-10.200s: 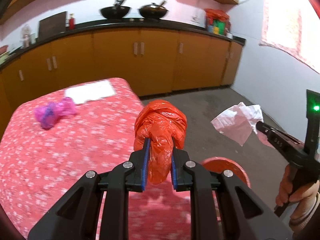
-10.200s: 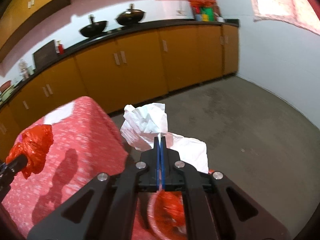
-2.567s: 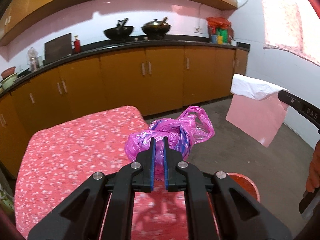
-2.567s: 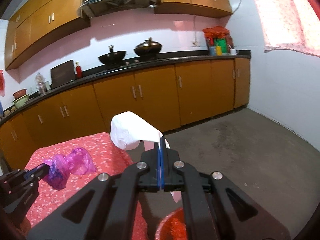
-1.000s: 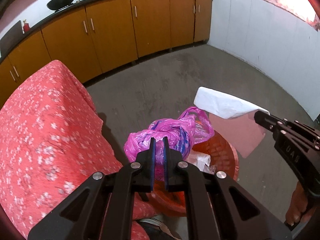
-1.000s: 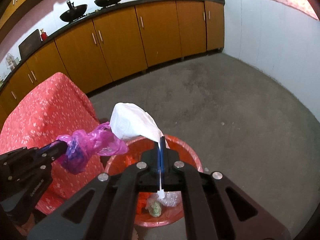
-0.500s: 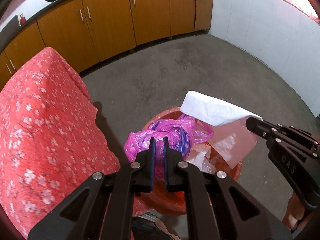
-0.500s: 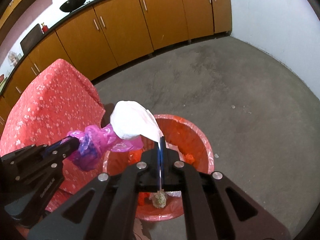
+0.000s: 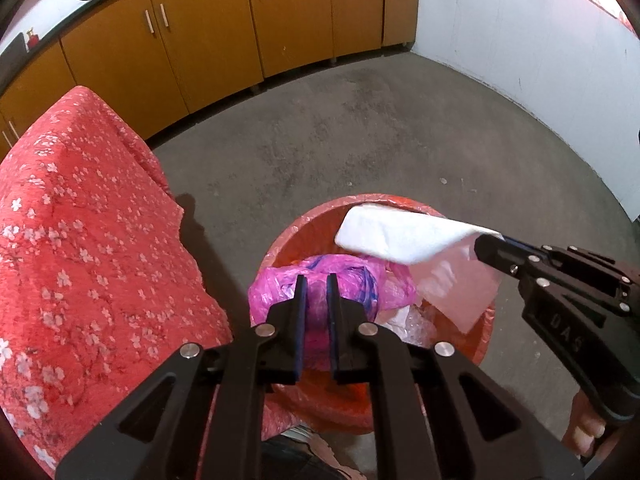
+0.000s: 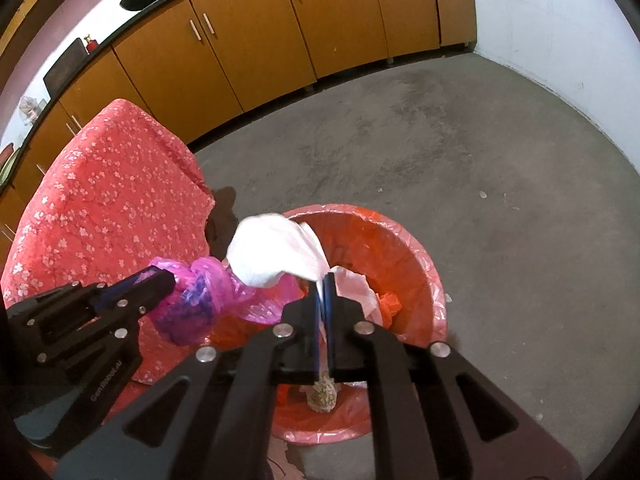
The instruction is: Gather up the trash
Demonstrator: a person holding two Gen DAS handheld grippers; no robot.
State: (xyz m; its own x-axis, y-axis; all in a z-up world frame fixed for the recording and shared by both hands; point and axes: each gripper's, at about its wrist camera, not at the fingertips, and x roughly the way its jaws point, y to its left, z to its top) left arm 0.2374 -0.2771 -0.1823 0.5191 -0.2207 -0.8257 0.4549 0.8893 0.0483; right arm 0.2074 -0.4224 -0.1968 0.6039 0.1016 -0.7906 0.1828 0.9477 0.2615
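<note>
Left wrist view: our left gripper pinches the pink bag over the red bin; our right gripper clamps the white paper above it. We judge the paper could drift onto the floor if released near the rim

Bin: orange-red, lined with a thin red-orange film.
Plastic bag: bright magenta pink — streaked with blue-purple.
Paper: white on top, pale pink on the hanging sheet.
Tablecloth: coral red, scattered with small white blossoms.
Left gripper: black body, blue pads, silver screws.
Right gripper: black, blue pads.
Cabinets: amber orange — pale metal handles.
Floor: mottled grey.
Wall: white.
Lump in the bin: speckled olive-brown.
</note>
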